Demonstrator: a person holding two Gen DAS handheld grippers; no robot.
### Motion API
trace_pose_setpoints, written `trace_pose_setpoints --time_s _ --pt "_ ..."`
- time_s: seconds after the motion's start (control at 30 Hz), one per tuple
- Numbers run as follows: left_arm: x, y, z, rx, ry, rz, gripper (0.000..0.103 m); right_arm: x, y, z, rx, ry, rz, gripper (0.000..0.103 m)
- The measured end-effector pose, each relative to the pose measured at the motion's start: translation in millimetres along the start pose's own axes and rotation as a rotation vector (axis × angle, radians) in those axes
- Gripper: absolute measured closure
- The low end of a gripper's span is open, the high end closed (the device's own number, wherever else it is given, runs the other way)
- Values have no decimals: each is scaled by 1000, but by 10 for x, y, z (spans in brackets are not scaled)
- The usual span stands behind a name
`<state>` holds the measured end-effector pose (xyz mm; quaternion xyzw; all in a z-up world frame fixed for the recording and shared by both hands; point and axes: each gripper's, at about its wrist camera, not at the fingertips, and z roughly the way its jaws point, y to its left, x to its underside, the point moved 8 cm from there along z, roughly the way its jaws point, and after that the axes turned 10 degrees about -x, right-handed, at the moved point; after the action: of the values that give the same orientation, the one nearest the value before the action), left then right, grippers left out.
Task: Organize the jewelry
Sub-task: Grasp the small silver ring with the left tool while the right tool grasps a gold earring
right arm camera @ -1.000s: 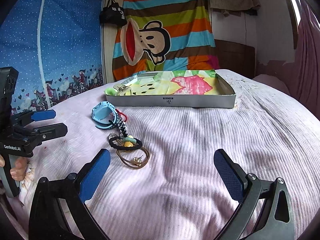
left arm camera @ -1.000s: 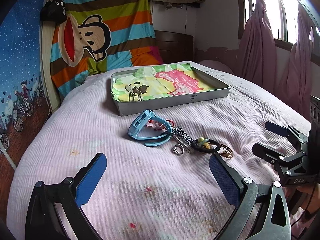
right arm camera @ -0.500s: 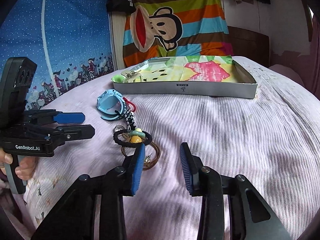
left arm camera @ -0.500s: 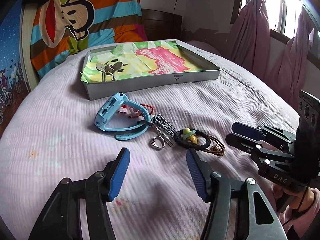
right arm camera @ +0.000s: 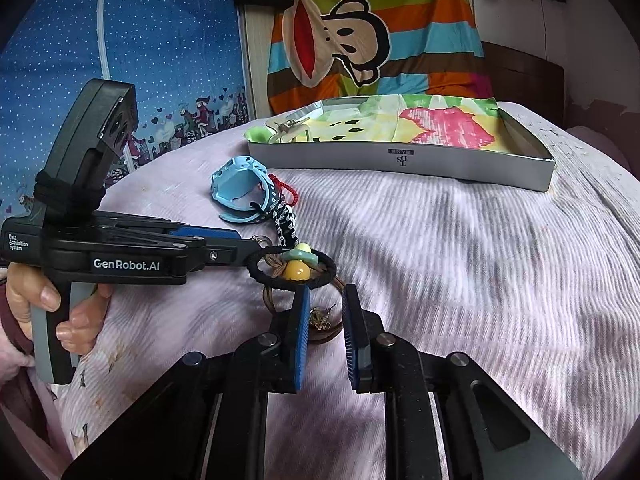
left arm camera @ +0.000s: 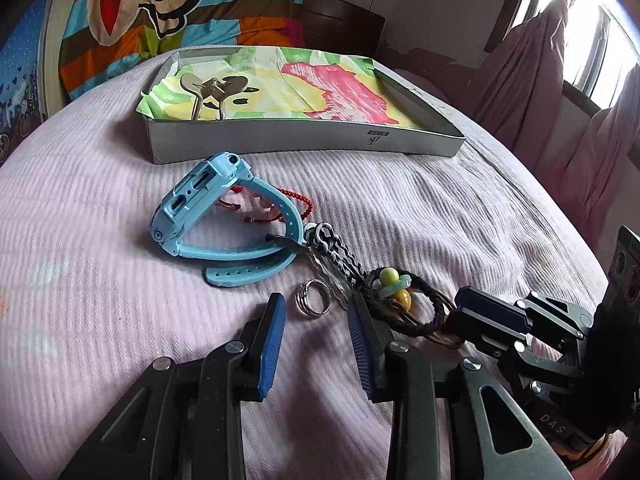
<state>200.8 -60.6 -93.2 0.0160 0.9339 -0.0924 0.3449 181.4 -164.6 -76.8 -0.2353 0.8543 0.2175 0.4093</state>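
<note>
A silver ring (left arm camera: pixel 314 302) lies on the pink bedspread just ahead of my left gripper (left arm camera: pixel 316 310), whose jaws stand partly open on either side of it. A blue watch (left arm camera: pixel 218 220), a red cord bracelet (left arm camera: pixel 294 200), a braided keychain (left arm camera: pixel 336 254) and a black hair tie with beads (left arm camera: pixel 404 300) lie in a row. My right gripper (right arm camera: pixel 325 300) is narrowly open around a brown cord bracelet with a charm (right arm camera: pixel 322 318), not clamped. The left gripper also shows in the right wrist view (right arm camera: pixel 244 246).
A shallow grey box (left arm camera: pixel 304 136) lined with colourful paper stands behind the jewelry, with a metal hair clip (left arm camera: pixel 206 92) in its left end. A striped monkey blanket (right arm camera: pixel 360 36) hangs at the headboard. Pink curtains (left arm camera: pixel 560 120) hang at the right.
Both grippers have moved forward and down to the jewelry and narrowed their jaws. The left now brackets the ring, the right the brown bracelet.
</note>
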Motion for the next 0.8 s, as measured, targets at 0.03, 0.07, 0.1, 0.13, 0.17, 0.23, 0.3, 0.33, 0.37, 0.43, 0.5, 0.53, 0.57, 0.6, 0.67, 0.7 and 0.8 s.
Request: trace_pose_setpoints --time_s 0.03,0.07,0.1,0.13,0.17,0.23,0.3,0.33,0.37,0.43,0.5,0.53,0.57,0.6,0.67,0.7,0.8 --pt "-4 8 18 3 3 -7 77 7 6 5 -2 2 -1 89" --pt "-3 18 38 5 7 -14 79 13 6 9 -5 3 -2 89" --pt "6 28 52 10 10 -22 85 19 15 16 -7 5 -2 89" --pt "17 44 62 16 10 -30 90 26 13 17 -8 7 -2 89" --pt "29 61 63 21 8 -39 93 33 10 21 -11 9 1 89" --pt "52 84 60 41 2 -58 96 38 6 32 -23 11 10 93" --pt "69 99 57 47 -5 -62 98 41 -14 40 -35 12 20 93" --pt "76 94 50 46 -11 -59 98 45 -20 40 -40 12 23 93" --pt "85 88 40 45 -17 -55 98 46 -20 39 -43 11 26 93" --pt "113 86 19 41 -27 -51 98 48 -13 33 -45 5 28 93" --pt "138 89 -8 42 -38 -52 98 52 -5 28 -49 -3 27 95" --pt "145 93 -18 42 -42 -53 98 53 2 21 -49 -7 26 95" --pt "147 94 -28 41 -47 -55 98 49 2 19 -47 -11 25 95" --pt "151 102 -37 41 -51 -57 98 48 8 14 -48 -15 24 102" --pt "153 116 -53 35 -60 -59 98 46 8 1 -42 -26 23 102" --pt "156 122 -64 33 -65 -59 98 43 9 -5 -41 -30 23 102" --pt "155 129 -102 26 -86 -59 99 41 4 -27 -42 -41 25 102"
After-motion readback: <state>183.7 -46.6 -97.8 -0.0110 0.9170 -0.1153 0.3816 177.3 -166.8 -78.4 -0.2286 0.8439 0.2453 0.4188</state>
